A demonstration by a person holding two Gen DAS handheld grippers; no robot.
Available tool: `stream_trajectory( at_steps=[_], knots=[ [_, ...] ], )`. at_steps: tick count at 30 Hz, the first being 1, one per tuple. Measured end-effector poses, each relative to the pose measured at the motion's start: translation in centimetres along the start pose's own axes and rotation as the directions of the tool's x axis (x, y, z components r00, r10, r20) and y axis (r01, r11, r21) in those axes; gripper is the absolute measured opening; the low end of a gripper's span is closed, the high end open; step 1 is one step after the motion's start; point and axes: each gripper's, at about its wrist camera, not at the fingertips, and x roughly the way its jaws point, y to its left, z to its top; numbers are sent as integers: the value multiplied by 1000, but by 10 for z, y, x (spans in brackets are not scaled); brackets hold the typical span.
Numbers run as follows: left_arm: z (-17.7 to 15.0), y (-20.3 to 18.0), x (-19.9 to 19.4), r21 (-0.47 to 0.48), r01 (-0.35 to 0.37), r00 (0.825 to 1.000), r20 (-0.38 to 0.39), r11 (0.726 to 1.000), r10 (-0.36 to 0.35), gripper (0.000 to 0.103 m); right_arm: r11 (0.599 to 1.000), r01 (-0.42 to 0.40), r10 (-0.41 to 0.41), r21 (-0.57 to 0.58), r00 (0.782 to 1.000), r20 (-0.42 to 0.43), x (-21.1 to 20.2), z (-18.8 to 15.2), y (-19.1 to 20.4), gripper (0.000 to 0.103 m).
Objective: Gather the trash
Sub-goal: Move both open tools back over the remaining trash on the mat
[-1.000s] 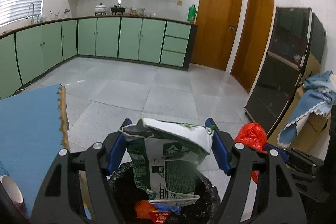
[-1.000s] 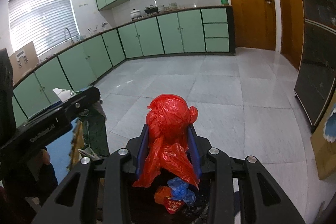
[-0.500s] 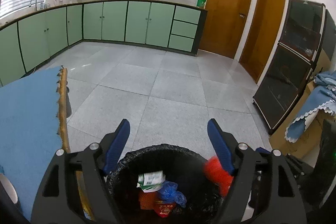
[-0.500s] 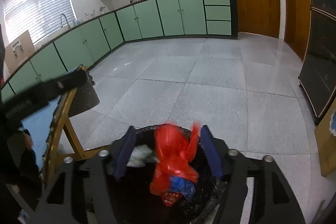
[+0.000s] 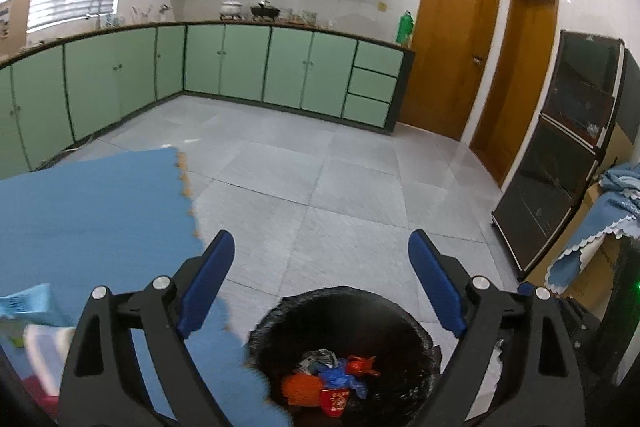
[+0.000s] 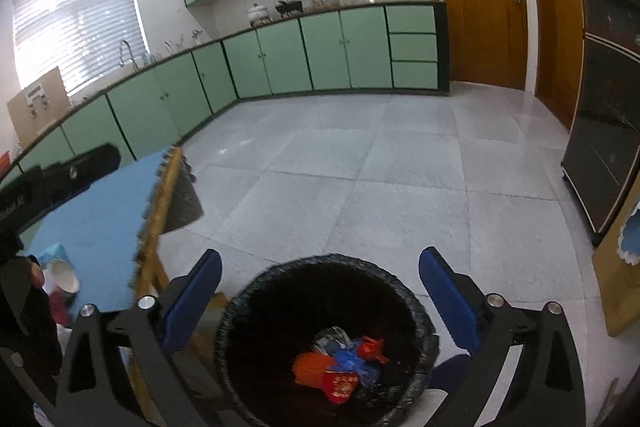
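Both tools stand wide apart with nothing between their pads: the left tool [image 5: 320, 281] and the right tool [image 6: 320, 291] have just been opening, and each now looks down past its blue fingers into the bin [image 6: 240, 303], which sits on the floor just beside the worktop [image 5: 88, 211]. The bin, lined with a black bag, holds a small heap at its bottom: orange and red wrappers, a blue bag and a crumpled grey-white piece [image 6: 338, 363], all lying loose and well below the rim. What is left to collect appears to lie to the left of the bin, on the blue-covered worktop: a white cup [image 6: 62, 275] and some blurred items at the near left edge [image 5: 28, 311], too smeared to name. The left tool is the nearer one to that side, so I judge the next reach falls to it, swinging away from the bin and over the worktop.
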Motion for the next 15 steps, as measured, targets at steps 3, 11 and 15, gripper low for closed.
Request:
stream_trajectory(
  at_steps=[3,11,15],
  knots=[
    [1,18,-27,-5,-38,999,22,999,38,87,1000,-27,27,-6,999,21,-12,3,14,97],
    [-13,68,-96,-14,-154,986,64,988,155,87,993,-115,117,-34,991,67,-39,-4,71,97],
    [-19,95,-127,-32,-211,974,81,977,213,87,985,-168,171,-49,983,66,-45,-14,101,97]
  ],
)
